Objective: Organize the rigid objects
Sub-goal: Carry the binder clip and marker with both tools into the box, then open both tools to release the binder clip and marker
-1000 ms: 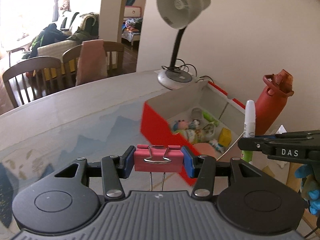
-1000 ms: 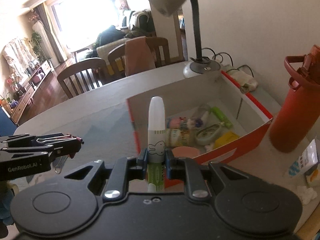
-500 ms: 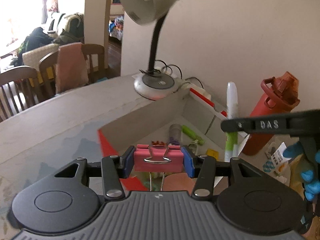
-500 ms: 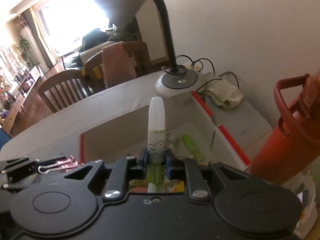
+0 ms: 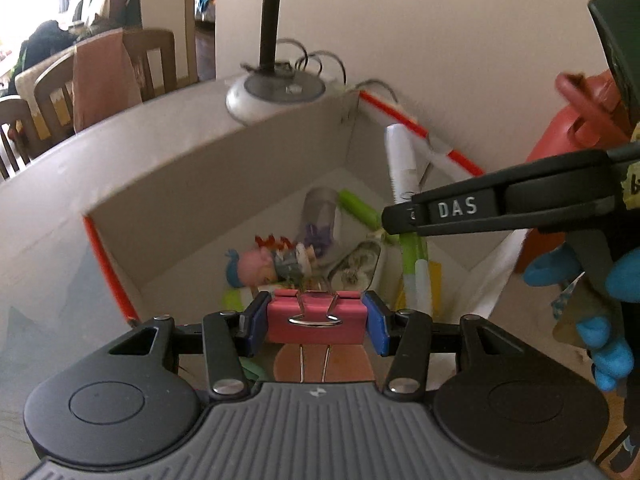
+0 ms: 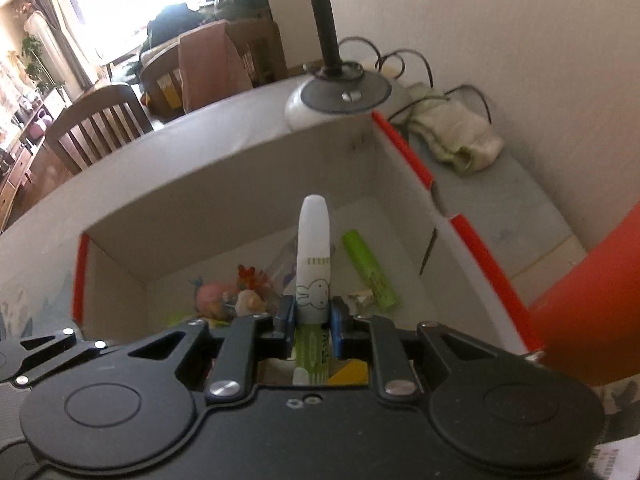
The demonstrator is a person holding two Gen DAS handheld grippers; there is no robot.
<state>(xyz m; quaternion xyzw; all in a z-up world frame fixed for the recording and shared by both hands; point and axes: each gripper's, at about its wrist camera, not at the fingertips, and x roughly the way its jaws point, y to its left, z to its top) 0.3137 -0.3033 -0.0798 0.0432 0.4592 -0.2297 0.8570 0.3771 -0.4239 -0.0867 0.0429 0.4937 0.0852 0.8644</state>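
left gripper: fingers pinching pink binder clip, held over near edge of open red-rimmed box on desk.
right gripper: fingers pinching white-capped green pen, upright, above box interior.
box contents: green marker, small pink toy figure, clear vial.
behind box: lamp base. right of box: red bottle.

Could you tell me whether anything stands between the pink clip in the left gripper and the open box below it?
Nothing visible blocks it. The left gripper holds the clip over the open box, with only toys on the floor below. The right gripper, holding a marker, is off to the side.
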